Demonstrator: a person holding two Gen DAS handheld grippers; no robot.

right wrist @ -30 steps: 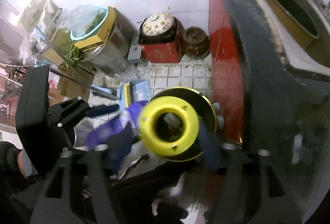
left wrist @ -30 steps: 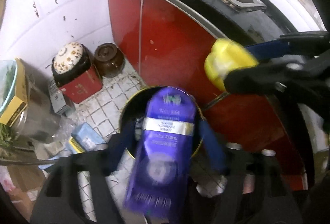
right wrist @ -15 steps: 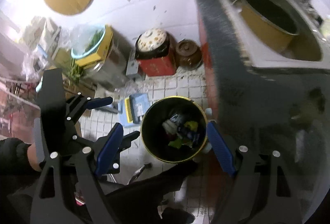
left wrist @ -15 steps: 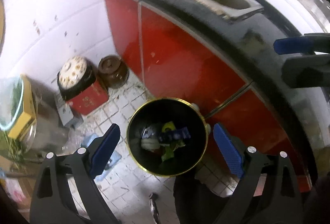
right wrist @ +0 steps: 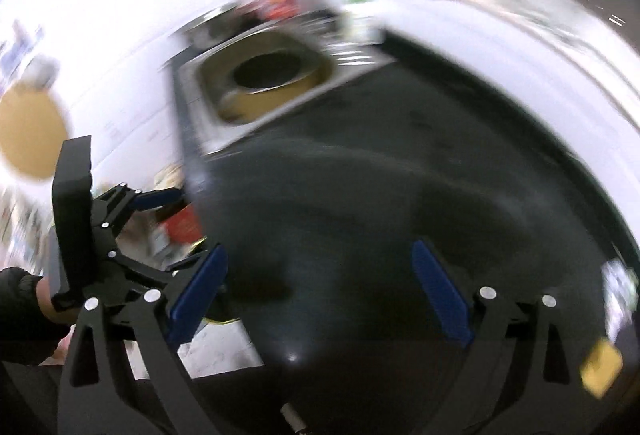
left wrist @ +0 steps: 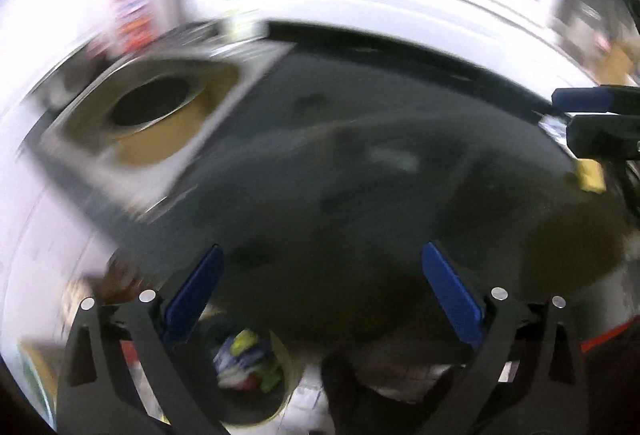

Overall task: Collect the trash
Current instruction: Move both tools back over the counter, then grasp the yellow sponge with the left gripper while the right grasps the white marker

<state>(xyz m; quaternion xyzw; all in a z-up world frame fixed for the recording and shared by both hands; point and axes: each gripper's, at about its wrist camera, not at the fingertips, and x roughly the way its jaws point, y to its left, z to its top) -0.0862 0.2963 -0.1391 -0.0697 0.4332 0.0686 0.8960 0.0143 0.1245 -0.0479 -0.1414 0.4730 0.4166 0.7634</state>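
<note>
Black tabletop (right wrist: 360, 235) under our two spread, empty claws, jaws just opened: left claw (left wrist: 320, 291); right claw (right wrist: 318, 283), nearer yellow scrap (right wrist: 600, 369) lying to its right.

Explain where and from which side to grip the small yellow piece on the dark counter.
Across two opposite edges, from above, probably: the yellow piece looks like a low block lying flat on the counter, though blurred.

text: none legible | labels: none legible | cause: both wrist views smeared by blur
</note>
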